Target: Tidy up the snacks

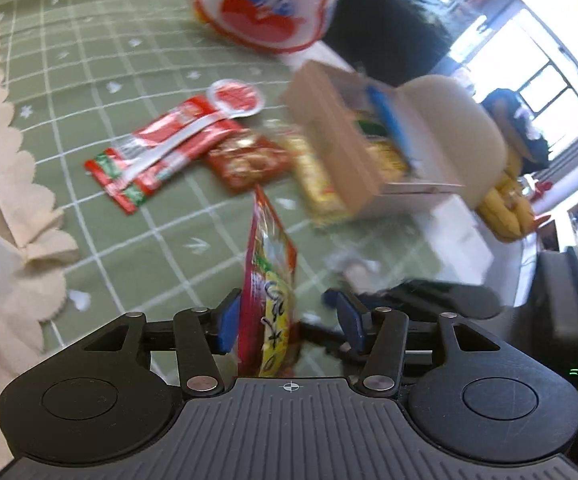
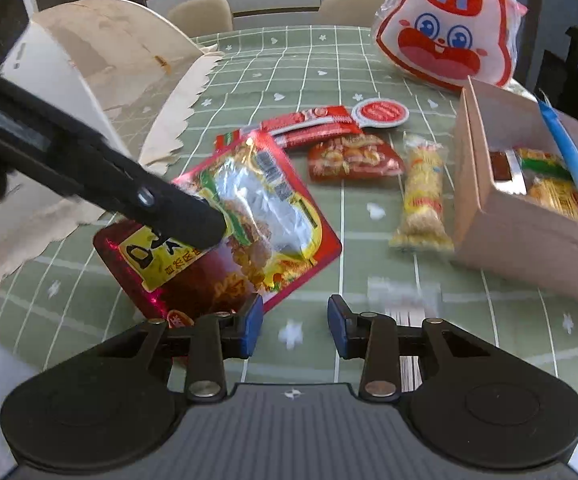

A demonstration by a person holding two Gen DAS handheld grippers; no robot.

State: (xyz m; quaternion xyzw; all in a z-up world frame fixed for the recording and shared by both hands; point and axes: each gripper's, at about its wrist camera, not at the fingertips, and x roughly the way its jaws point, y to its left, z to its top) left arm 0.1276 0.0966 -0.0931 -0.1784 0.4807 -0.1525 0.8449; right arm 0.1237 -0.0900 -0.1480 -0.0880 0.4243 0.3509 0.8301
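Loosely, snacks lie on the green tablecloth (image 2: pixel 289 64) left of the cardboard box (image 2: pixel 529 240).
Left of the box, the big red noodle packet (image 2: pixel 265 208) tilts up between the parted jaws of the left tongs (image 1: pixel 287 320): one pad touches it, the other stands clear. The right tongs (image 2: pixel 293 330) gape narrowly on nothing, the packet's corner just beside one pad.

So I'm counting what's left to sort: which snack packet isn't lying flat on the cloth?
The big red-and-yellow packet, tilted up between the left gripper pads; the other loose packets lie flat.
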